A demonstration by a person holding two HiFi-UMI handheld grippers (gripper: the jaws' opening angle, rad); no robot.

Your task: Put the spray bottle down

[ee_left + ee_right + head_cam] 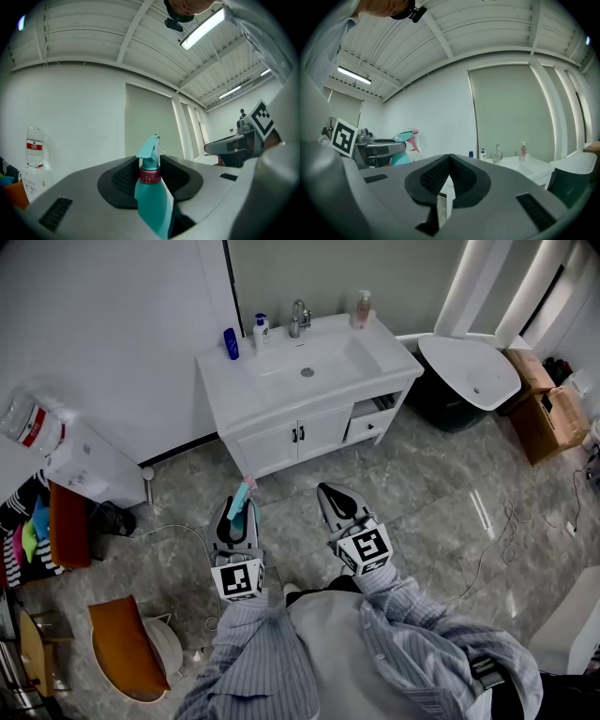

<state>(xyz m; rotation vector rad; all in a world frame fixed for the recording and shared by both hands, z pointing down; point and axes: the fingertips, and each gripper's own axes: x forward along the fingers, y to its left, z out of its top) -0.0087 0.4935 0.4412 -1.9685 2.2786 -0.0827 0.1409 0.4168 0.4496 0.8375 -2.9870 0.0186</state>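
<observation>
In the head view my left gripper [235, 517] is shut on a teal spray bottle [240, 501] with a pink nozzle tip, held out level over the grey marble floor in front of the person. The left gripper view shows the bottle's [152, 197] neck with its dark red collar upright between the two black pads. Beside it on the right, my right gripper [334, 496] points the same way. Its pads meet at the tips with nothing between them in the right gripper view [449, 161]. From there the bottle [399, 140] shows at the left.
A white vanity [398, 357] with a sink stands ahead, with a tap [299, 318], a blue bottle [231, 343], a white bottle [262, 330] and a pink dispenser [362, 308] on it. A white basin [469, 371] and cardboard boxes [544, 413] are right; an orange seat [122, 648] is near left.
</observation>
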